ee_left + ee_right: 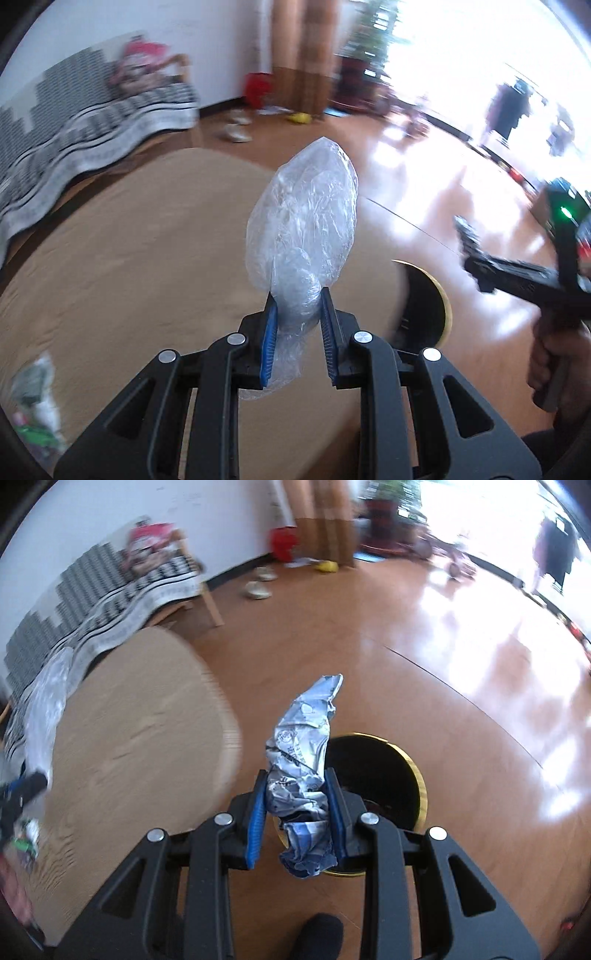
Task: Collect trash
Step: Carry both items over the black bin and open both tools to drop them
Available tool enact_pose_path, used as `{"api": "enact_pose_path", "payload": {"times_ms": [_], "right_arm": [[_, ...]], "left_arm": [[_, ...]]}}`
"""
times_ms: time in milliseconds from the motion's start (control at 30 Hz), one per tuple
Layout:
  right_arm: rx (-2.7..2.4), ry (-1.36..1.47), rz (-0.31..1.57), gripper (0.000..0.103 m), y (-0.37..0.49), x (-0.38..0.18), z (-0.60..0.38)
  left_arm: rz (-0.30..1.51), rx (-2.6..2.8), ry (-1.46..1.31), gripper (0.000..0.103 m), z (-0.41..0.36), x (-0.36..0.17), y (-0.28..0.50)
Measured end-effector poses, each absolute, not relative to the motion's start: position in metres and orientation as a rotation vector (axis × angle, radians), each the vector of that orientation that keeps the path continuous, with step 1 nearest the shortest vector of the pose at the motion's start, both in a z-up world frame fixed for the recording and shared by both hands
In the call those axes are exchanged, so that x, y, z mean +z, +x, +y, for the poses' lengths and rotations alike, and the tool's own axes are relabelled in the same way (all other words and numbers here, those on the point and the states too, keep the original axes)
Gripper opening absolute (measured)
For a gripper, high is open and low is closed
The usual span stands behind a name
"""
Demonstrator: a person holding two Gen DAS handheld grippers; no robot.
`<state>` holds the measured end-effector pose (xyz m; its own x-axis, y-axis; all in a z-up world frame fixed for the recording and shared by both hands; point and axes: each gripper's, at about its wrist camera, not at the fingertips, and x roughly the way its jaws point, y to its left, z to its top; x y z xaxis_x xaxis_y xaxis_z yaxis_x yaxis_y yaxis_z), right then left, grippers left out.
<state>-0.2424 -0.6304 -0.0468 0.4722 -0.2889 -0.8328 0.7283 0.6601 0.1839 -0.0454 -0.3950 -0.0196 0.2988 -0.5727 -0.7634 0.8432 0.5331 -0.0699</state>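
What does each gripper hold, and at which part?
Left gripper: clear plastic bag, by its lower end. Right gripper: crumpled wrapper, around its lower middle.

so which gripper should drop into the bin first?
Right. The right gripper holds its crumpled wrapper at the bin opening; the left gripper with the plastic bag is over the table.
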Motion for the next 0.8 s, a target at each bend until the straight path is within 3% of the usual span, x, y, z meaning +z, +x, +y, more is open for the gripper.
{"api": "enact_pose_path", "payload": {"times_ms": [333, 700, 767, 800], "right_arm": [[-0.712, 0.724, 0.946, 0.030, -0.281, -0.103, -0.680], [-0.701, 0.751, 0.934, 0.031, -0.291, -0.106, -0.690], [-0.705, 0.746, 0.931, 0.033, -0.292, -0.104, -0.692], [-0.707, 0.744, 0.930, 0.043, -0.292, -0.104, -0.691]], "left_arm": [[0.871, -1.155, 0.468, 0.021, -0.492, -0.067, -0.112], [0.912, -1.160, 0.462, 0.021, -0.527, -0.086, -0.111], [0.918, -1.158, 0.457, 0.021, -0.531, -0.088, -0.114], [0.921, -1.157, 0.455, 0.021, -0.531, -0.089, -0.118]]}}
